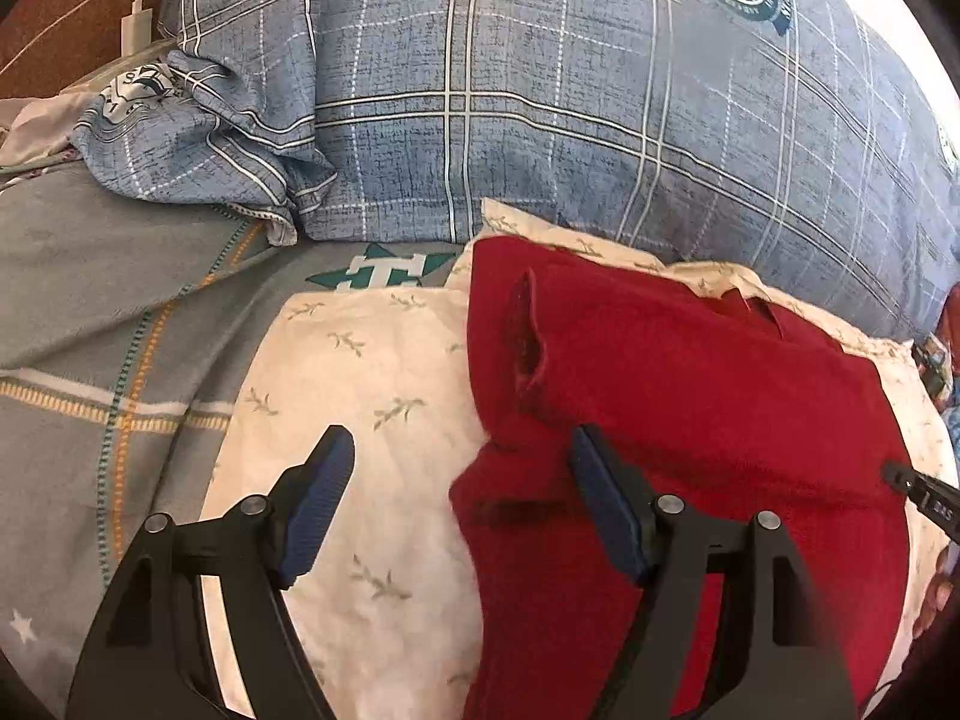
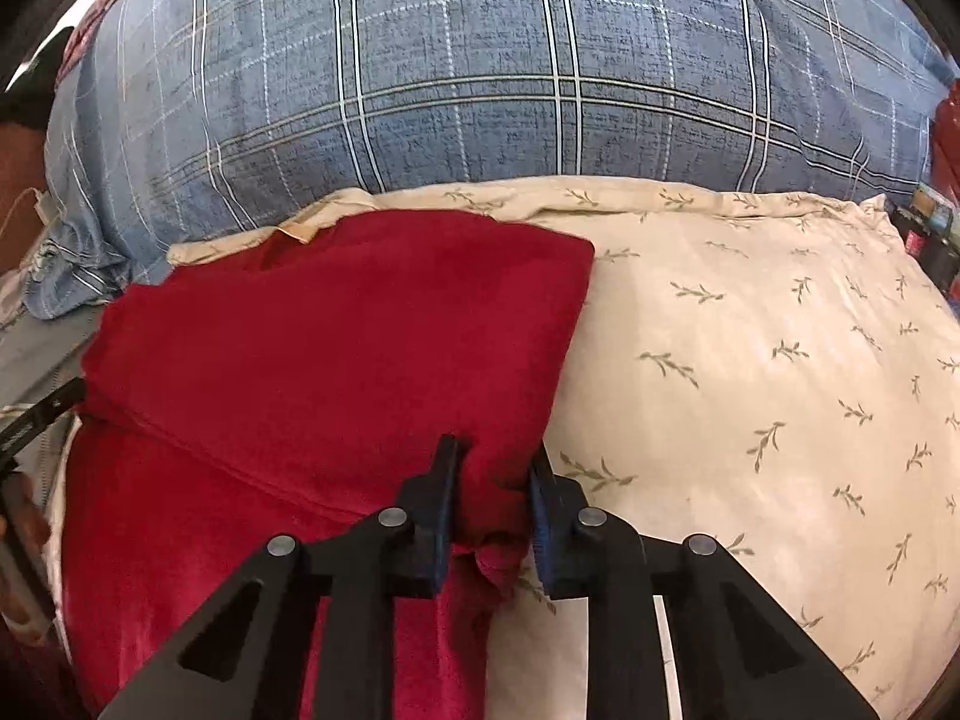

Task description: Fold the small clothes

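1. On the cream pillow printed with small green sprigs (image 2: pixel 750 330) lies the task's thing, a dark red fleecy garment (image 2: pixel 336 324), partly folded: an upper layer is doubled over a lower one, its fold edge running from the near right corner toward the far left.
2. The right gripper (image 2: pixel 492 468) is clenched on the garment's near right corner, a bunch of red cloth pinched between its blue-padded jaws.
3. The left gripper (image 1: pixel 462 450) is released, jaws spread wide; one finger hangs over the red cloth, the other over bare pillow, straddling the garment's left edge. Whether they touch the cloth cannot be told.
4. From the left jaws the garment lies ahead and to the right, its long axis running near to far; the right hand already holds it, so I judge that the left hand must close on the left edge next.
5. Beyond the pillow lies a blue plaid quilt with a round green emblem (image 1: pixel 600 90); to the left, a grey checked bedsheet (image 1: pixel 90 300).
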### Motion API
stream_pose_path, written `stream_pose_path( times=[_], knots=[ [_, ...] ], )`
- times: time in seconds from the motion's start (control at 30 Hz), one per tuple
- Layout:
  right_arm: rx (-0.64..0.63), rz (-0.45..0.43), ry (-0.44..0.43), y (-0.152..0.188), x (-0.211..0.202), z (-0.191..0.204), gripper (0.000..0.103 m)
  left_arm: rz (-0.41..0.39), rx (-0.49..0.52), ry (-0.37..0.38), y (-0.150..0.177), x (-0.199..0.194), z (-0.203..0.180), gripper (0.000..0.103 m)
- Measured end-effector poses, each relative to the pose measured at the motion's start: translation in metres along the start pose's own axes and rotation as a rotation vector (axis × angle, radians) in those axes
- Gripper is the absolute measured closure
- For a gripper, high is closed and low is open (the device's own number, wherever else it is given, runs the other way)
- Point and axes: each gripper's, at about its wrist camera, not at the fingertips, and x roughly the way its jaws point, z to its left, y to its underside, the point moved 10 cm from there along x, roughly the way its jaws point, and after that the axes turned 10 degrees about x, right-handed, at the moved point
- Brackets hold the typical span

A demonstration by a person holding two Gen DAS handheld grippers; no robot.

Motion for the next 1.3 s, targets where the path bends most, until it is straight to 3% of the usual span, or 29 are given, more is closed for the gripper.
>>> stream_pose_path(
  times=[0.3, 0.37, 0.53, 0.67, 0.83, 0.93, 1.0, 1.3],
  knots=[
    [0.008, -0.001, 0.018, 0.002, -0.005, -0.004, 0.084, 0.008, 0.009, -0.025, 0.026, -0.036, 0.006, 0.029],
    [0.047, -0.007, 0.02, 0.002, -0.012, -0.006, 0.074, 0.016, -0.006, -0.02, 0.035, -0.042, 0.007, 0.029],
    [0.013, -0.077, 0.044, 0.002, -0.044, 0.006, 0.069, 0.032, -0.038, -0.024, 0.055, -0.051, 0.01, 0.029],
    [-0.038, -0.123, 0.004, 0.0, -0.058, 0.028, 0.066, 0.041, -0.059, -0.005, 0.067, -0.055, 0.005, 0.029],
    [-0.067, -0.078, -0.007, 0.005, -0.035, 0.039, 0.066, 0.048, -0.044, 0.0, 0.076, -0.05, 0.001, 0.029],
    [-0.058, -0.03, 0.027, 0.011, -0.011, 0.028, 0.07, 0.056, -0.044, 0.008, 0.078, -0.042, 0.002, 0.029],
    [-0.038, -0.027, 0.003, 0.014, -0.004, 0.022, 0.07, 0.067, -0.04, 0.015, 0.079, -0.036, 0.002, 0.029],
    [-0.028, -0.035, -0.006, 0.016, -0.021, 0.021, 0.068, 0.065, 0.003, 0.017, 0.077, -0.028, -0.003, 0.028]
  ],
)
